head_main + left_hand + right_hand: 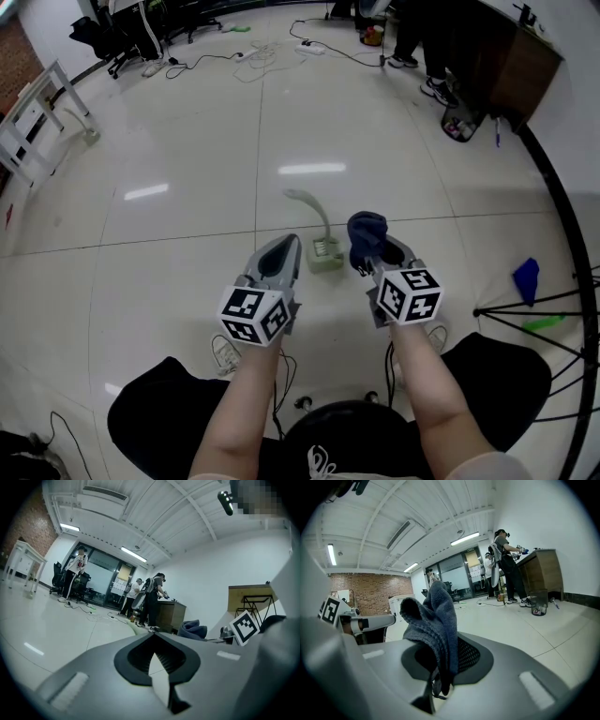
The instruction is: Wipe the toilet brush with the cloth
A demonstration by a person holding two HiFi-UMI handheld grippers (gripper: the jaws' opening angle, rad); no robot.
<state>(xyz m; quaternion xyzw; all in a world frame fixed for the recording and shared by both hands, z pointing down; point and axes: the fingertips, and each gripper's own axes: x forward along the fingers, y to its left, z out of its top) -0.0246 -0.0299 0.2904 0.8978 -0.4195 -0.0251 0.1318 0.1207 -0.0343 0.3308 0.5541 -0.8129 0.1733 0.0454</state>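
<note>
The toilet brush (pixel 308 206) has a pale curved handle and stands in its square pale holder (pixel 325 254) on the floor, between my two grippers. My left gripper (pixel 283 247) is just left of the holder, shut and holding nothing; its jaws stand together in the left gripper view (pixel 157 667). My right gripper (pixel 379 253) is just right of the holder, shut on a dark blue cloth (pixel 366 232). The cloth (pixel 433 620) bunches up above the jaws of the right gripper (pixel 439 670). The cloth (pixel 194 629) also shows in the left gripper view.
Glossy tiled floor all round. Cables (pixel 251 58) lie far ahead, office chairs (pixel 122 37) at the far left, a white table (pixel 36 114) at the left. A wooden desk (pixel 502 66) with people stands far right. A blue object (pixel 527 276) and black stand legs (pixel 539 311) are at the right.
</note>
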